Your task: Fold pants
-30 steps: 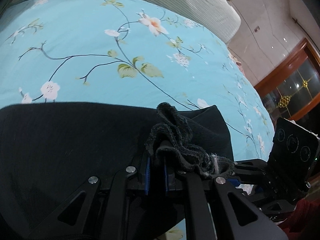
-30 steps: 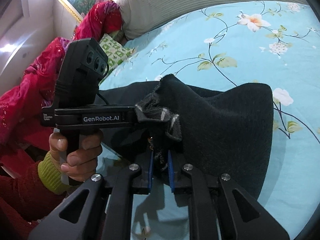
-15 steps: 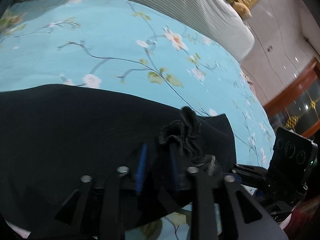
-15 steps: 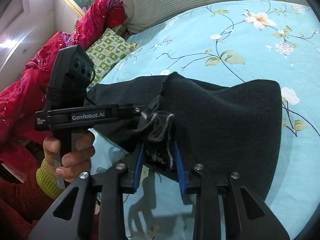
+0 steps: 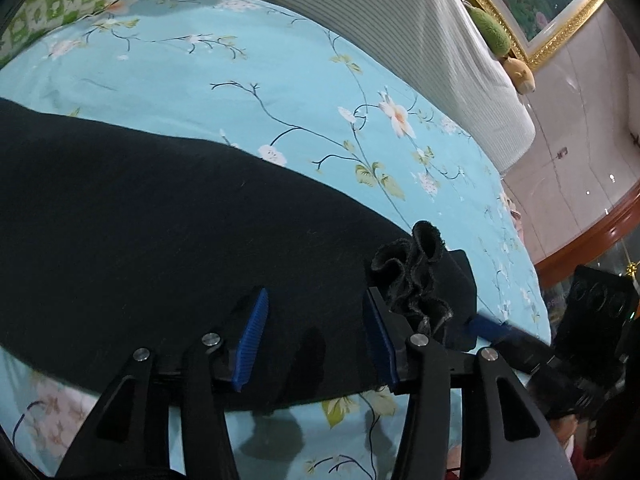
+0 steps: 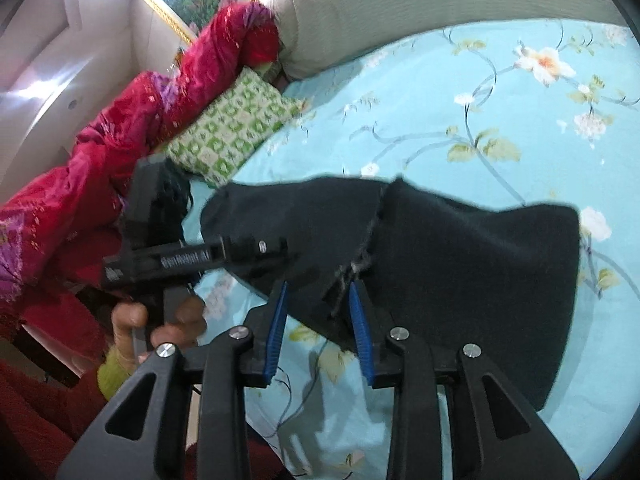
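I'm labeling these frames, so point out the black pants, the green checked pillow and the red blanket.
black pants [image 5: 160,240], left wrist view, flat middle of the cloth.
green checked pillow [image 6: 232,124], right wrist view, centre of its top face.
red blanket [image 6: 92,152], right wrist view, middle of the bunched folds.

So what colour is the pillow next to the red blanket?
The pillow is green and white, in a checked pattern. The right wrist view shows it best.

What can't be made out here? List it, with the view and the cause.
- Black fabric pants, left wrist view: waistband or cuffs, cut off at the left edge.
- Pants' underside, both views: hidden by their own top layer.
- White lettering on the left claw's black handle, right wrist view: motion-blurred.
- Right claw's handle, left wrist view: cut off by the right edge.
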Tool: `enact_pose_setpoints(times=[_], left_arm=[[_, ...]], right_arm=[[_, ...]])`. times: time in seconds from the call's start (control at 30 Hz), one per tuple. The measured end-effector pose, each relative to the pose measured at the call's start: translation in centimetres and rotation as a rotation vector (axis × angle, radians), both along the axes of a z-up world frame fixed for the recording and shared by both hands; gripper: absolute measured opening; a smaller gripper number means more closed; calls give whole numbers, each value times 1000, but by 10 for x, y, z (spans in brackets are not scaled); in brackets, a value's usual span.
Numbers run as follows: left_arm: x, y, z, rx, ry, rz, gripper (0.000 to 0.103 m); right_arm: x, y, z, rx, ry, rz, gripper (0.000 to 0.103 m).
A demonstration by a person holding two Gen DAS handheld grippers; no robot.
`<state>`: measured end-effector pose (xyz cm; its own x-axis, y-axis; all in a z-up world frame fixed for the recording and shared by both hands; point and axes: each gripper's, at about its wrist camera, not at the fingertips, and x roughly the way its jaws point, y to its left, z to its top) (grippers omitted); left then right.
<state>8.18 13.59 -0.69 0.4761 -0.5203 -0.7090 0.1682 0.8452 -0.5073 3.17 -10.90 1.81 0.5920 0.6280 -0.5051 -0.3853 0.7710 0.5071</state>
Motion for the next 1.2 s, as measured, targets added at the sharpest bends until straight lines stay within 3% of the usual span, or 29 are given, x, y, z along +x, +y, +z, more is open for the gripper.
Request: enact_pose_setpoints(times=[0.17,0.23,0.4,0.73,1.2], left_arm=[[-13,11,3,9,-10,52,51],[-21,19,4,14,-11,89,56],[-44,45,9,29,-30,193,61],[-74,124,8,11,-12,449,71],[-65,199,-7,-38,63,629,72]], right_arm=[[1,-13,16,17,-32,-37,34],[4,-12,19,0,-36,-43,35],[17,-2,21,-17,-43,-30,49],[49,49,20,-44,-27,99,51],[90,114,19,-97,0,247,52]])
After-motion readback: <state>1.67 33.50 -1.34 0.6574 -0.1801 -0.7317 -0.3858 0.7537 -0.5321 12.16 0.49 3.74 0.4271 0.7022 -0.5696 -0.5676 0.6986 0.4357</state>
